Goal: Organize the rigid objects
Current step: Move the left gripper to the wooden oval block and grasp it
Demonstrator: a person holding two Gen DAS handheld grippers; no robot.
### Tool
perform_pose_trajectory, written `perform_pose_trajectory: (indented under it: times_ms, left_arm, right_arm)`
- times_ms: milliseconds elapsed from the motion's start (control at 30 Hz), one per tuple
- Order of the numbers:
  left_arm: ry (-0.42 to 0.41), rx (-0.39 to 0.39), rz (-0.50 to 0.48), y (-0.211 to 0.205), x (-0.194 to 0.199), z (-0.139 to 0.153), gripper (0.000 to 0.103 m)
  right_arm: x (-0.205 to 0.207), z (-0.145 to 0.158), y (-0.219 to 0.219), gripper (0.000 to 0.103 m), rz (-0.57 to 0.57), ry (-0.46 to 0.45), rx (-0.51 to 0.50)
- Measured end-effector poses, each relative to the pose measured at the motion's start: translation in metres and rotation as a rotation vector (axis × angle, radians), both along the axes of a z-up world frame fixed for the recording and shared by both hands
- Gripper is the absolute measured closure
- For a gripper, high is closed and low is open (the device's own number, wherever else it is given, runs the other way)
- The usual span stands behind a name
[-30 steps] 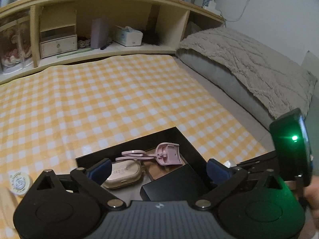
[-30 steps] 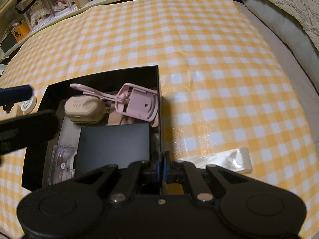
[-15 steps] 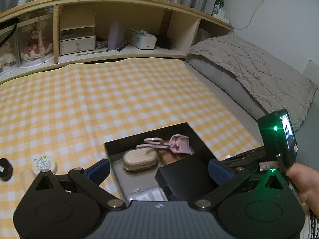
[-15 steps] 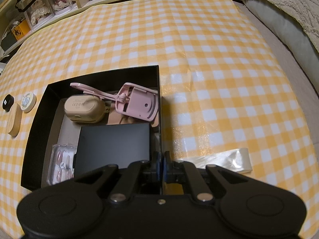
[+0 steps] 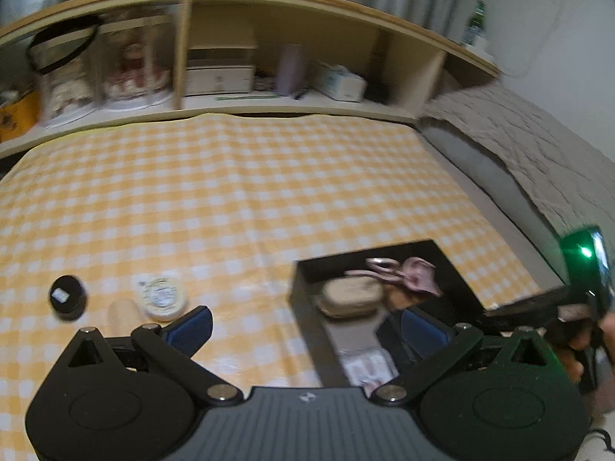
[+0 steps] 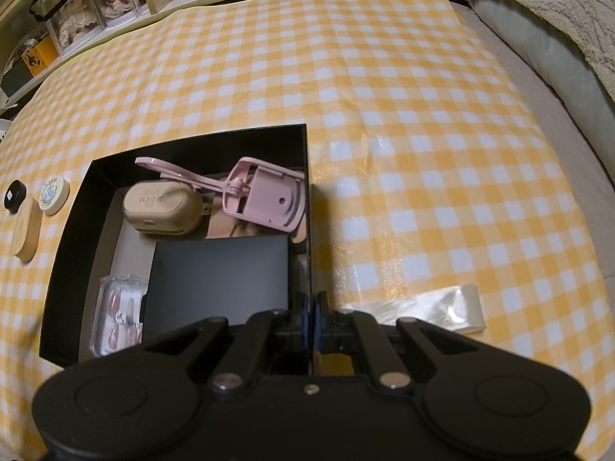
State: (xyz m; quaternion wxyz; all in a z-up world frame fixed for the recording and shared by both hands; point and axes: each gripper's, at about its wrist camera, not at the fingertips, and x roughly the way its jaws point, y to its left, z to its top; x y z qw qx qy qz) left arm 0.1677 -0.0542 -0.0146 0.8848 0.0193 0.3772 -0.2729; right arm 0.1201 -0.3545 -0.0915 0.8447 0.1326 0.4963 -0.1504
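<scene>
A yellow-and-white checked cloth (image 6: 403, 115) covers the flat surface, with a wide bare stretch running from the black box to the far edge and out to the right. Past the far edge runs one long wooden shelf unit (image 5: 269, 7) holding boxes and clear cases; to the right lies a grey blanket (image 5: 538, 146) on grey bedding.

One open black box (image 6: 69, 230) sits near the cameras, left of centre in the right wrist view. Its right wall stands thin and upright, and the right claw (image 6: 312, 315) is pinched closed on that wall at the near right corner. Inside lie five things: one flat black case (image 6: 219, 276) at the near side, one beige pouch (image 6: 161, 207) at the far left, one pink eyelash curler (image 6: 261, 196) at the far right, one clear pack of press-on nails (image 6: 115, 311) at the near left, and a printed card (image 6: 230, 226) partly under the curler.

Left of the box, on the cloth, three small things lie close together: one oval wooden piece (image 6: 29, 230), one white round tin (image 6: 54, 194) and one black round cap (image 6: 14, 195). A strip of clear film (image 6: 434, 307) lies right of the box.

The left claw (image 5: 303, 326) stands wide open and empty over the box's left wall, near the tin.
</scene>
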Motion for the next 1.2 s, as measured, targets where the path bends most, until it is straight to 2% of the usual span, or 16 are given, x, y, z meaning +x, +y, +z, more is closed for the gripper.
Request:
perform_pose_trajectory:
  times_ms: [200, 367, 600, 833, 967, 1067, 1133, 1200]
  left_arm:
    - [-0.015, 0.008, 0.146, 0.031, 0.027, -0.005, 0.0]
    - [0.039, -0.011, 0.296, 0.058, 0.049, -0.019, 0.0]
    - [0.081, 0.013, 0.402, 0.072, 0.07, -0.04, 0.002]
    - [0.116, 0.072, 0.527, 0.063, 0.084, -0.073, 0.025]
    - [0.127, 0.116, 0.541, 0.058, 0.089, -0.088, 0.029]
    - [0.14, 0.122, 0.547, 0.058, 0.092, -0.094, 0.041]
    - [0.155, 0.128, 0.547, 0.058, 0.093, -0.097, 0.056]
    - [0.156, 0.136, 0.556, 0.061, 0.093, -0.098, 0.061]
  right_arm:
    - [0.0, -0.001, 0.0, 0.099, 0.0, 0.003, -0.002]
    - [0.0, -0.003, 0.0, 0.099, 0.003, 0.012, -0.006]
    - [0.001, -0.004, 0.001, 0.099, 0.008, 0.021, -0.01]
    - [0.003, -0.005, 0.002, 0.099, 0.011, 0.027, -0.016]
    - [0.003, -0.006, 0.002, 0.099, 0.01, 0.029, -0.012]
    - [0.004, -0.008, 0.002, 0.099, 0.012, 0.033, -0.011]
    - [0.004, -0.009, 0.001, 0.099, 0.012, 0.036, -0.009]
    - [0.005, -0.01, 0.001, 0.099, 0.011, 0.037, -0.008]
